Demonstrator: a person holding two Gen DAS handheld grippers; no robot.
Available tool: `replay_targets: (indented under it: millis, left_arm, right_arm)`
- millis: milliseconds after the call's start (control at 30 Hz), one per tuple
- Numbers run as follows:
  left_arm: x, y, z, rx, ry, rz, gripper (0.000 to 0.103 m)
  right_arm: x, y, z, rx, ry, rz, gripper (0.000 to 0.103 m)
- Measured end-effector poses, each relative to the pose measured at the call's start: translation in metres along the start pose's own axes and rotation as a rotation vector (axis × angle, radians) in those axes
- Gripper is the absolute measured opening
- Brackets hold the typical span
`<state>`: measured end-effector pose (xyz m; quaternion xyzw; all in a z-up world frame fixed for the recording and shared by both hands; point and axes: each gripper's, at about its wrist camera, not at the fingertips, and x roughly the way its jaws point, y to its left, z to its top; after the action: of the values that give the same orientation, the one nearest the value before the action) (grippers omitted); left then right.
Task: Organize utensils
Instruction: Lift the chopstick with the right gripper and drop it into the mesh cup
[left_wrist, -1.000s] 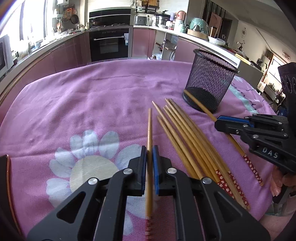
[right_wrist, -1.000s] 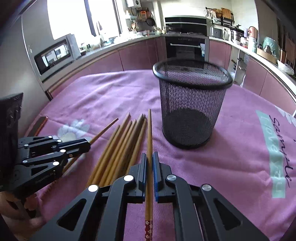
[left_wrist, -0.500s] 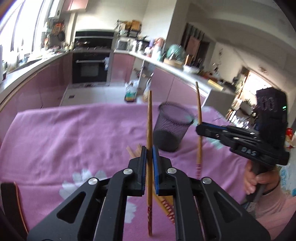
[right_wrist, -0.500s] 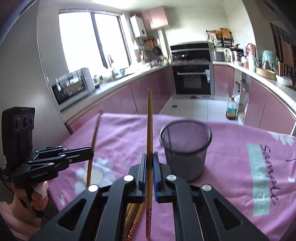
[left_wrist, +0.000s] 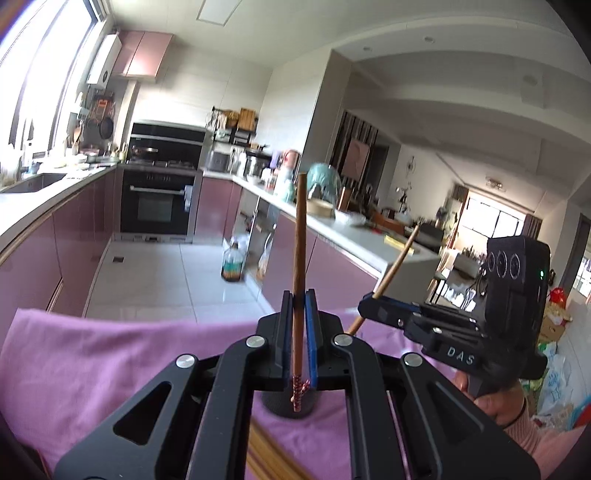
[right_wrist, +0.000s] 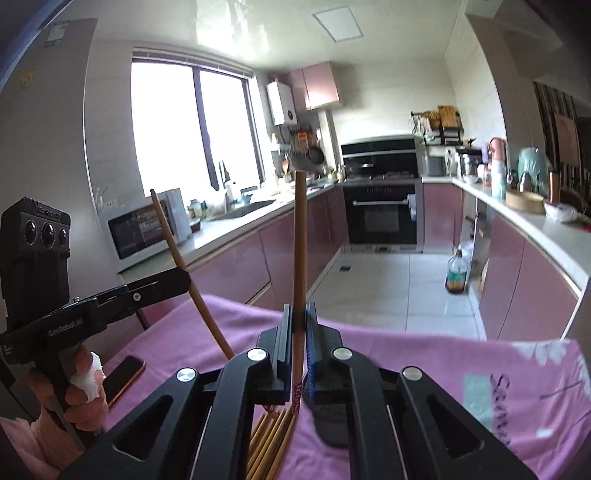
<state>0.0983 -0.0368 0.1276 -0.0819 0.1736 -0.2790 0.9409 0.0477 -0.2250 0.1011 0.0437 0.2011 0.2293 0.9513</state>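
Observation:
My left gripper (left_wrist: 298, 306) is shut on a wooden chopstick (left_wrist: 299, 258) that stands upright, its patterned end hanging over the black mesh cup (left_wrist: 288, 404) below. My right gripper (right_wrist: 298, 317) is shut on another chopstick (right_wrist: 300, 251), also upright, with the cup (right_wrist: 328, 430) low and just right of its jaws. Each gripper shows in the other's view: the right one (left_wrist: 369, 302) with its tilted chopstick (left_wrist: 397, 264), the left one (right_wrist: 184, 275) with its chopstick (right_wrist: 184, 266). Several chopsticks (right_wrist: 271, 439) lie on the pink cloth.
The table carries a pink flowered cloth (left_wrist: 92, 362). A phone (right_wrist: 123, 378) lies near its left edge in the right wrist view. Kitchen counters, an oven (left_wrist: 157, 206) and a bottle on the floor (left_wrist: 232, 264) are beyond the table.
Both grippers have lifted their chopsticks from the cloth and risen high, tilting the chopsticks upright. The cup now sits below the grippers instead of ahead of them.

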Motion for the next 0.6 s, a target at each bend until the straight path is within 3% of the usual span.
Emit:
replay_targets:
  millis: [233, 400, 600]
  left_arm:
    - [0.031, -0.021, 0.031, 0.027, -0.016, -0.003, 0.007]
    - [0.072, -0.029, 0.015, 0.040, 0.073, -0.004, 0.007]
    - [0.115, -0.028, -0.017, 0.051, 0.200, 0.006, 0.007]
  right_arm:
    - [0.005, -0.025, 0.027, 0.005, -0.034, -0.029, 0.005]
    - [0.026, -0.037, 0.020, 0.020, 0.029, -0.049, 0.005]
    - [0.055, -0.044, 0.000, 0.030, 0.165, -0.044, 0.005]
